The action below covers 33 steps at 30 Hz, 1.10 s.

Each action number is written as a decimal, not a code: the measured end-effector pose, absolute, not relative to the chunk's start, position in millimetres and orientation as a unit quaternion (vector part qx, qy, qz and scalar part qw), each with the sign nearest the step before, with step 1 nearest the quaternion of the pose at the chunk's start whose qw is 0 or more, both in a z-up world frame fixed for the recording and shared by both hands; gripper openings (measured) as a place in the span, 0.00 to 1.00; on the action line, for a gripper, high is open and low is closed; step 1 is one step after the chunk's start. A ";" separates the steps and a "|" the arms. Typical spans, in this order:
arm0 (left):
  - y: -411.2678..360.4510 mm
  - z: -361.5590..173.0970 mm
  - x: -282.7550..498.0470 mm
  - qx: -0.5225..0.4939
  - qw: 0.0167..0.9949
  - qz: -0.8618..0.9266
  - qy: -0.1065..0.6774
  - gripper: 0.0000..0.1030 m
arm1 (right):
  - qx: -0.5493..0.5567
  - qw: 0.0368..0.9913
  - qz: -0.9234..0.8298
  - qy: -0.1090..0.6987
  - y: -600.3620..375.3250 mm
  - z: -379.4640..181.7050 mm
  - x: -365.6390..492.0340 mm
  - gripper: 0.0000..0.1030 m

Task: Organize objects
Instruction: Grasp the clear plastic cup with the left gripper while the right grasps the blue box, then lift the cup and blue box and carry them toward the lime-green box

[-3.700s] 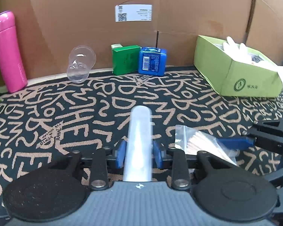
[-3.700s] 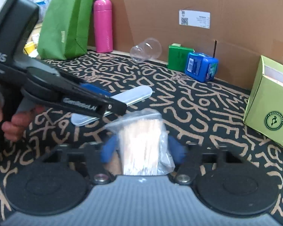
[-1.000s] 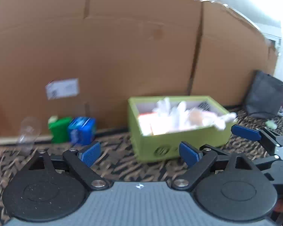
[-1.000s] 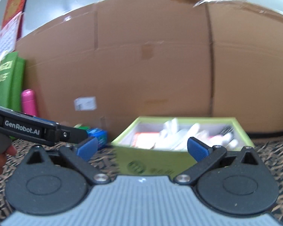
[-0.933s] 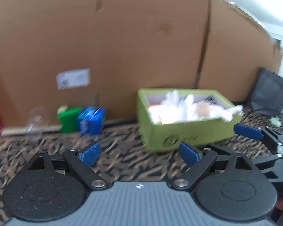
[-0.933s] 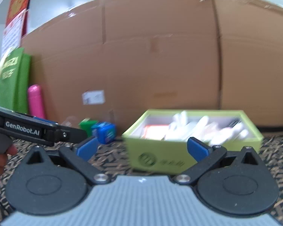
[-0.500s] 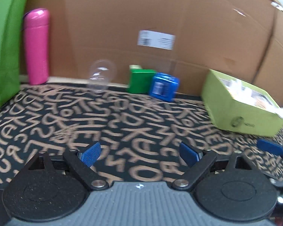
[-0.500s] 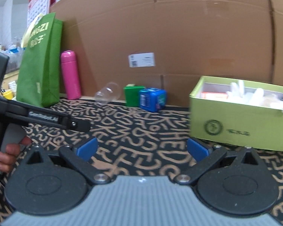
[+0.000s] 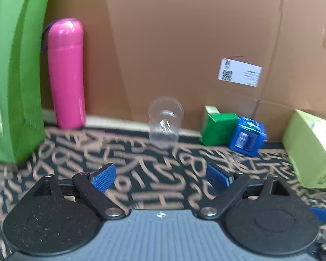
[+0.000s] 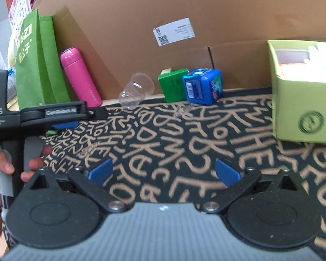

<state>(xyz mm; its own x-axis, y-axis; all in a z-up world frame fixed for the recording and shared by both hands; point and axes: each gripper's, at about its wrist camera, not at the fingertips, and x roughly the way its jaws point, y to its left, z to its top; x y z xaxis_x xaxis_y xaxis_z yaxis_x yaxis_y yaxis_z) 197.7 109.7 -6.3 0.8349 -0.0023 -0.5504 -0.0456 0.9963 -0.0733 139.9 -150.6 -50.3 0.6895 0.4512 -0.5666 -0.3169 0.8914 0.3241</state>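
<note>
My left gripper (image 9: 160,177) is open and empty above the patterned mat, facing a clear plastic cup (image 9: 165,121) that lies on its side by the cardboard wall. Right of the cup sit a green box (image 9: 219,127) and a blue pack (image 9: 247,138); a pink bottle (image 9: 66,74) stands to its left. My right gripper (image 10: 163,171) is open and empty too, over the mat. From it I see the cup (image 10: 137,93), green box (image 10: 173,84), blue pack (image 10: 203,87), pink bottle (image 10: 80,76) and the left gripper (image 10: 71,119) held by a hand at the left.
A lime-green open box (image 10: 304,100) with white items stands at the right, its corner (image 9: 308,150) showing in the left view. A green bag (image 10: 37,61) leans at the left beside the bottle, its side (image 9: 13,69) close to my left gripper. Cardboard walls (image 9: 184,32) close the back.
Both grippers swung left and tipped down, away from the lime-green box toward the mat, cup and pink bottle. Both stayed open and empty over the last second.
</note>
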 end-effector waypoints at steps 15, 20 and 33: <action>105.1 -14.7 304.5 -0.003 0.955 0.009 0.296 0.82 | 0.014 0.958 0.092 0.272 -105.7 -51.8 257.0 1.00; 114.0 -28.0 325.2 -0.009 0.946 -0.005 0.324 0.55 | 0.036 0.954 0.082 0.286 -111.3 -64.0 291.6 0.82; 113.6 -16.6 263.5 -0.044 0.933 -0.074 0.350 0.47 | 0.002 0.952 0.109 0.287 -119.4 -68.2 253.2 0.63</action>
